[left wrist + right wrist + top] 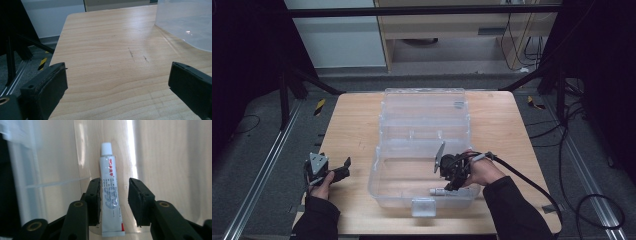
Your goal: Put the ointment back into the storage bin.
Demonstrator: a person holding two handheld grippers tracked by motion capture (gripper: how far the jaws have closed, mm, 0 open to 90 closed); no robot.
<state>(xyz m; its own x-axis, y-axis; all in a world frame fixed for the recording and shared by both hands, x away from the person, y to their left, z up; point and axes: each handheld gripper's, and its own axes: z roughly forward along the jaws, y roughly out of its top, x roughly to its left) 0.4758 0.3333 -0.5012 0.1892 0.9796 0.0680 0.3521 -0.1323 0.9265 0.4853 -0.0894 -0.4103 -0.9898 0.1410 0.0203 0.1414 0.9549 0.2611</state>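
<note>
Wooden table [357,125], bare on its left half. A clear plastic storage box [424,150] sits near the middle, lid thrown back toward the far edge, its latch tab facing the person. Judged: that orientation leaves the open tub directly in front of the working hand, so things can go straight down into it.

Right gripper [451,184] is inside the tub, close to the near wall, pointing down at the floor of the box. In the right gripper view its jaws stand slightly apart on either side of a small white tube [111,195] with a white cap and red and blue print. The left pad [96,197] looks to be at or just off the tube's edge; the right pad [133,200] is clearly clear of it, with a gap showing. So nothing is gripped: the tube lies flat on the box floor by its own weight, cap pointing away from the gripper. In the high view it [439,190] shows as a pale sliver along the near wall, under the gripper. Judged: this reads as a placing-in, the tube set down lengthwise beside the wall so it won't roll.

Left gripper [337,172] rests at the table's near-left corner, well apart from the box, jaws wide open over bare wood, holding nothing. Judged: parked out of the way, the work needing one hand.
</note>
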